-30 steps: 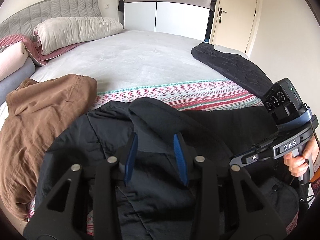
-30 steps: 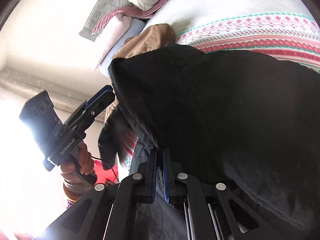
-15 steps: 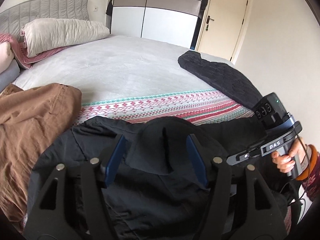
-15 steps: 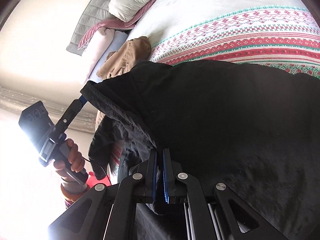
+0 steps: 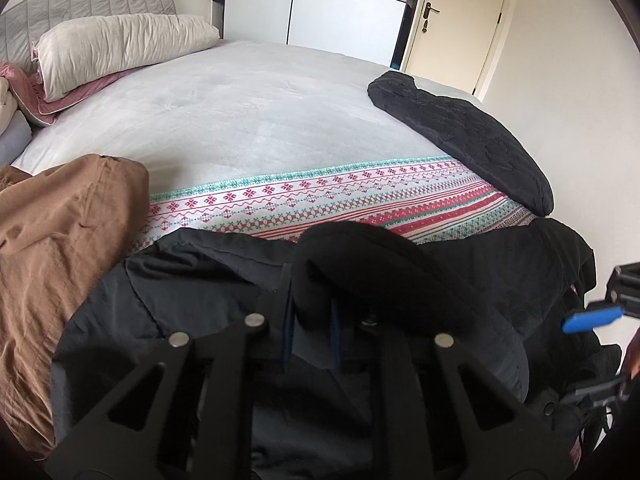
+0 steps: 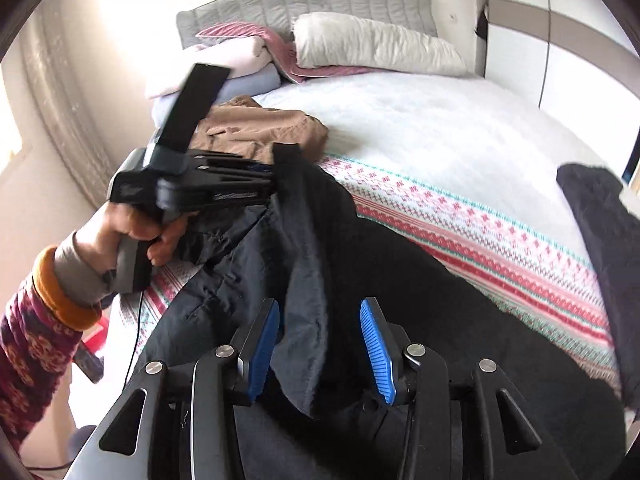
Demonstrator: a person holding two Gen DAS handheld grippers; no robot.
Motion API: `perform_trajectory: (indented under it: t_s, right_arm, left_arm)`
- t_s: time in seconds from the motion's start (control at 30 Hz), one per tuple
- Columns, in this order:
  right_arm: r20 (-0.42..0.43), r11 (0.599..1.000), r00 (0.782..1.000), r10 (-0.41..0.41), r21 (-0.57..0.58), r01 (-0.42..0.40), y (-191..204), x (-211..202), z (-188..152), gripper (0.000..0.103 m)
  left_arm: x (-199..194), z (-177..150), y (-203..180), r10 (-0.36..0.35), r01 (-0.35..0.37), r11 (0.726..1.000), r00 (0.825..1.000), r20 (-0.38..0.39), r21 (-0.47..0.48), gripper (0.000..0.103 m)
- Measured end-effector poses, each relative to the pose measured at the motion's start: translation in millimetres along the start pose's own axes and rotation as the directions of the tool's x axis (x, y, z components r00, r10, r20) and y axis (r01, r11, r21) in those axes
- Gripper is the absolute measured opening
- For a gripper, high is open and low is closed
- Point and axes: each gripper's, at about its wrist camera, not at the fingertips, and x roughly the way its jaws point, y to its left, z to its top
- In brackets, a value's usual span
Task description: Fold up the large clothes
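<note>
A large black jacket [image 5: 208, 292] lies bunched at the near edge of the bed; it also shows in the right wrist view [image 6: 440, 312]. My left gripper [image 5: 311, 330] is shut on a fold of the jacket, with fabric draped over its fingers; from the right wrist view it [image 6: 272, 184] holds the cloth up at the left. My right gripper [image 6: 320, 340] is open, its blue pads [image 6: 376, 348] spread either side of a hanging jacket edge without clamping it. Its blue fingertip [image 5: 592, 318] shows at the right edge of the left wrist view.
A brown garment [image 5: 60, 224] lies crumpled at the left of the bed. A folded black garment [image 5: 464, 136] lies at the right edge. Pillows [image 5: 120, 48] and folded blankets sit by the headboard. The patterned blanket band [image 5: 320, 196] and grey bedspread [image 5: 260, 112] stretch beyond.
My left gripper has closed from open onto a fold of the jacket. My right gripper has let go of the jacket and opened, and its view has swung up toward the bed.
</note>
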Motion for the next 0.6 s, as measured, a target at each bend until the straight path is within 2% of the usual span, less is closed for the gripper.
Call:
perform_trajectory:
  t_s: [0.1,0.2,0.33,0.47,0.53,0.57,0.6]
  right_arm:
    - [-0.010,0.990,0.998,-0.056,-0.133,0.054,45,11,1,0.050]
    - [-0.029,0.958,0.990,-0.136,-0.259,0.124,80,33,-8,0.056]
    - [-0.052,0.898,0.949,-0.310,-0.343,0.275,89,70,-19,0.057]
    - [-0.086,0.850,0.900,-0.428,-0.375,0.369,70,98,-30,0.057]
    - [-0.078,0.829,0.878,-0.472,-0.378,0.412,57,107,-31,0.054]
    - [-0.073,0.834,0.880,-0.470,-0.363,0.416,51,109,-30,0.040]
    - [-0.083,0.859,0.894,-0.440,-0.330,0.392,42,107,-28,0.022]
  left_arm:
    - [6,8,0,-0.007,0.007,1.000,1.000,-0.007,-0.025,0.015]
    - [10,11,2,-0.014,0.014,0.999,1.000,-0.015,-0.047,0.015]
    - [10,12,5,-0.027,0.026,0.998,1.000,-0.015,-0.064,0.015]
    - [9,9,9,-0.037,0.036,0.997,0.999,-0.016,-0.064,0.013]
    - [8,7,13,-0.034,0.033,0.998,0.999,-0.017,-0.061,0.012]
    - [7,5,16,-0.034,0.033,0.998,0.999,-0.019,-0.059,0.012]
    - [6,4,17,-0.032,0.030,0.998,0.999,-0.022,-0.056,0.012]
